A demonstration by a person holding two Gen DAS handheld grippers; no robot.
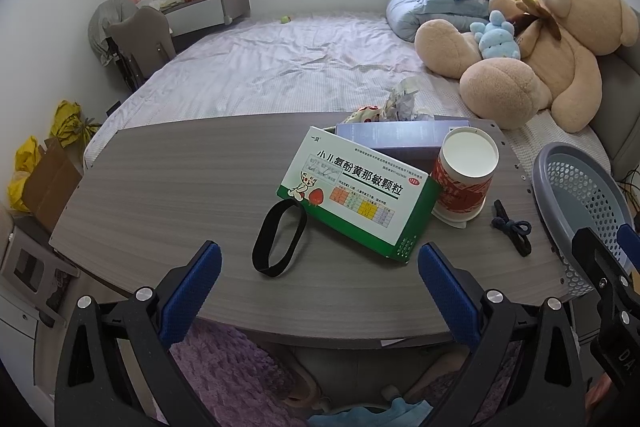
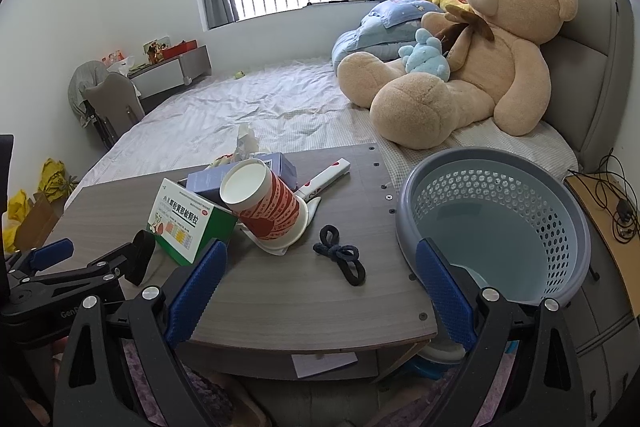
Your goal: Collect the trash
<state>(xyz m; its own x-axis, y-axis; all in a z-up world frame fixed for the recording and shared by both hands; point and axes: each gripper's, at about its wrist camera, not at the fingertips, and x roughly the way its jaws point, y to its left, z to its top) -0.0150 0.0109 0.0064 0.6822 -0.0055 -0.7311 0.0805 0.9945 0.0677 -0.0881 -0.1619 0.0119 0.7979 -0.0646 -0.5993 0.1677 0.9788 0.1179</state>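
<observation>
On the grey wooden table (image 1: pixel 168 183) lie a green-and-white medicine box (image 1: pixel 352 193), a red-and-white paper cup (image 1: pixel 464 179) tipped on its side, a bluish box (image 1: pixel 392 137) with crumpled wrappers (image 1: pixel 400 103) behind it, a black elastic band (image 1: pixel 278 237) and a dark knotted cord (image 1: pixel 514 227). A grey-blue perforated basket (image 2: pixel 500 219) stands at the table's right end. My left gripper (image 1: pixel 320 267) is open and empty, near the band and medicine box. My right gripper (image 2: pixel 320 267) is open and empty, between the cord (image 2: pixel 342 257) and the basket. The cup (image 2: pixel 266 205) and medicine box (image 2: pixel 188 223) also show there.
A bed (image 1: pixel 280 67) with a large teddy bear (image 1: pixel 552 39), a blue plush and bedding lies behind the table. A grey chair (image 1: pixel 136 39) and desk stand at the far left. Yellow bags (image 1: pixel 24 163) and a carton sit on the floor. A nightstand with cables (image 2: pixel 616 203) is at the right.
</observation>
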